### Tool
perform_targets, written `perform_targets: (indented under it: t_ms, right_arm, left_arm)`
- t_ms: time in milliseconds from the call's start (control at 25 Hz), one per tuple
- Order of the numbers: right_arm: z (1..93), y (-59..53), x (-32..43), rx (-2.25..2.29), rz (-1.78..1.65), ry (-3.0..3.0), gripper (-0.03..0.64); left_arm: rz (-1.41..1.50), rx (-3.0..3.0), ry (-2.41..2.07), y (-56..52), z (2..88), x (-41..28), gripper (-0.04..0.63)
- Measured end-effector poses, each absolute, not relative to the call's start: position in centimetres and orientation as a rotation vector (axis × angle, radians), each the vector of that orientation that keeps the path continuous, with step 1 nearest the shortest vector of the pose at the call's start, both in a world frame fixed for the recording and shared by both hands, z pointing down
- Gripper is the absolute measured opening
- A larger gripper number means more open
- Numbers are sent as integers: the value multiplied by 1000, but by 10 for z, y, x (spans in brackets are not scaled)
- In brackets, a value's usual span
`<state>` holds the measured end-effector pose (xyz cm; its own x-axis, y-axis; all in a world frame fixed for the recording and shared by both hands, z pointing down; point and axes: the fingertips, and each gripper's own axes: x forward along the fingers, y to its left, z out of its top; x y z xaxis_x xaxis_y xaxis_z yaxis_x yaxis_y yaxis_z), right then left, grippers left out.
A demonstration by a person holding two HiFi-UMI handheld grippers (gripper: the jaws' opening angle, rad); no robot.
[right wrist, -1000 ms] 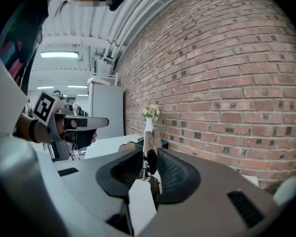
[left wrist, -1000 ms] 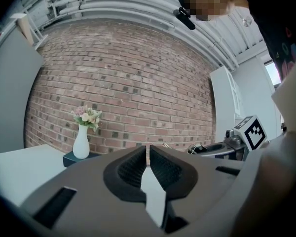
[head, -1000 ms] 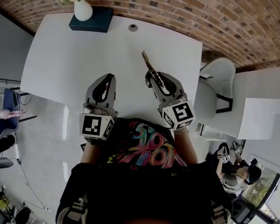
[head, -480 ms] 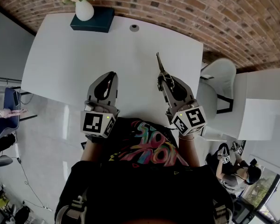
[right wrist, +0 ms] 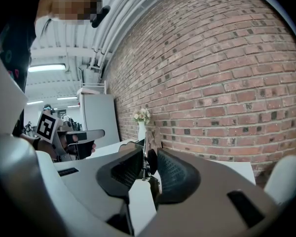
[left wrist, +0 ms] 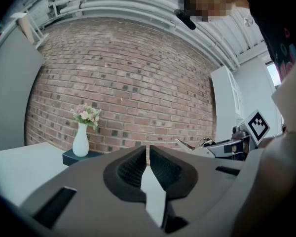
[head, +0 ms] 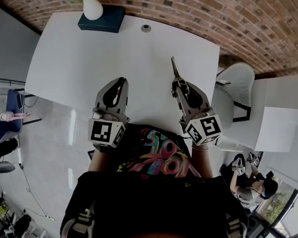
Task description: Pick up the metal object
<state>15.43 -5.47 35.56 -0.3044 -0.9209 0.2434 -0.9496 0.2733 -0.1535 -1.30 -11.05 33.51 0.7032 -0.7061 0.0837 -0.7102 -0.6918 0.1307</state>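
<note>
My right gripper (head: 177, 81) is shut on a slim metal object (head: 174, 66) that sticks out past its tips, lifted over the right part of the white table (head: 89, 63). In the right gripper view the metal object (right wrist: 146, 154) stands clamped between the dark pads (right wrist: 167, 169). My left gripper (head: 120, 81) rests low over the table's near edge, jaws together with nothing between them; the left gripper view shows its pads (left wrist: 133, 166) nearly touching. The right gripper (left wrist: 222, 146) with the metal piece also shows at that view's right.
A white vase of flowers (head: 92, 6) stands on a dark blue box (head: 102, 21) at the table's far left. A small round cable port (head: 146, 28) sits near the far edge. A brick wall (head: 213, 14) lies behind; a white chair (head: 233, 90) stands right of the table.
My right gripper has carried the metal object rightward and a little toward the far side. The left gripper has stayed where it was.
</note>
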Motion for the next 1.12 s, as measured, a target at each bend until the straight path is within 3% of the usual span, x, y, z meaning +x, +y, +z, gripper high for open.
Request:
perform_targets:
  t_ms: [1120]
  right_arm:
    - [351, -49, 144, 1733, 386, -2468, 112]
  left_arm:
    - [50, 2740, -1199, -100, 336, -21, 29]
